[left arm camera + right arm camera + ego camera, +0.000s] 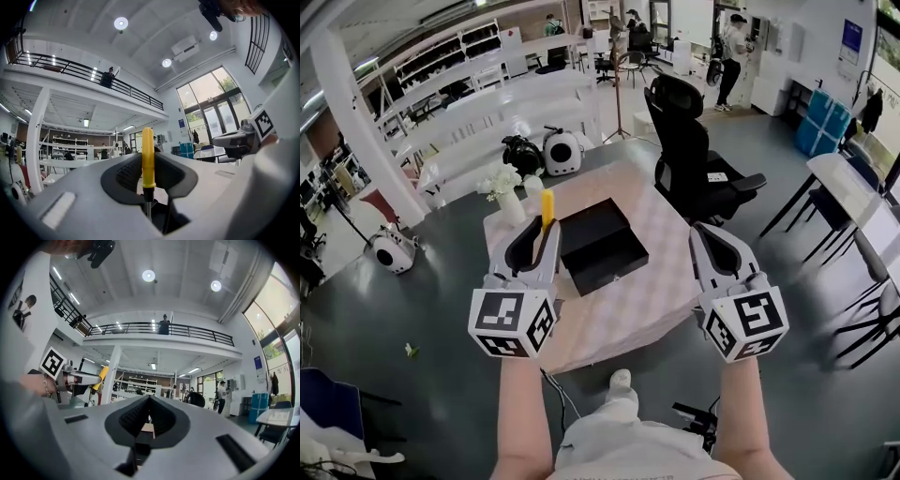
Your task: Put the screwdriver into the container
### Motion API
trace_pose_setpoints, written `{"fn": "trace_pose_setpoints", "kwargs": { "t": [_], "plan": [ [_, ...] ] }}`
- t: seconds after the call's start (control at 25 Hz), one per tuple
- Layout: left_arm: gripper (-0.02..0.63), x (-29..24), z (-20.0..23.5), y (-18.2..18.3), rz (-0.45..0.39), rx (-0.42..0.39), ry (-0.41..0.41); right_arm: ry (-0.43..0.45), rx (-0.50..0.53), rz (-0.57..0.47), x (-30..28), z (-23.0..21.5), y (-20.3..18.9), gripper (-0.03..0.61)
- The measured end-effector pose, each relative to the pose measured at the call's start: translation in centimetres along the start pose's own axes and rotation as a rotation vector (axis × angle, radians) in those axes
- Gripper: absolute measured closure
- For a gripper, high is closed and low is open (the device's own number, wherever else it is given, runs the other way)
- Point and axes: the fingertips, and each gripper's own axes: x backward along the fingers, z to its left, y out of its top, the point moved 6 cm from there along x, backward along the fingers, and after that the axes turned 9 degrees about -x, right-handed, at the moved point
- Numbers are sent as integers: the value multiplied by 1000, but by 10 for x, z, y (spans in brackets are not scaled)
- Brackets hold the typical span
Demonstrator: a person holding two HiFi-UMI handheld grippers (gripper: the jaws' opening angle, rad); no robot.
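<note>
Above the table point(661, 281), the left gripper point(536, 246) clamps a yellow screwdriver point(547, 208) upright beside the black container point(602, 248). The right gripper point(705, 232) has its jaws together, empty.

Checkered table point(666, 277) with a black container point(598, 246) and a white flower vase point(512, 208) on top

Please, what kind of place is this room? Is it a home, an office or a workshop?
Probably a large open-plan office or lab hall, not a home. There is a black office chair near a desk, long white shelving, and an upper gallery with a railing under a high ceiling.
</note>
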Motion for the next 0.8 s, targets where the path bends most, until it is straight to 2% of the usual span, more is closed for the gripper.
{"fn": "trace_pose_setpoints", "kwargs": {
  "t": [0.12,0.36,0.6,0.8],
  "plan": [
    [523,-28,1,-17,33,19,-46,-16,-2,22,-18,-12,-9,574],
    [523,-86,7,-66,151,69,-140,-52,-10,79,-58,-38,-34,574],
    [523,-127,4,-122,264,112,-253,-93,-36,184,-96,-59,-80,574],
    [523,-151,-8,-177,402,155,-356,-107,-59,277,-118,-66,-117,574]
  ]
}}
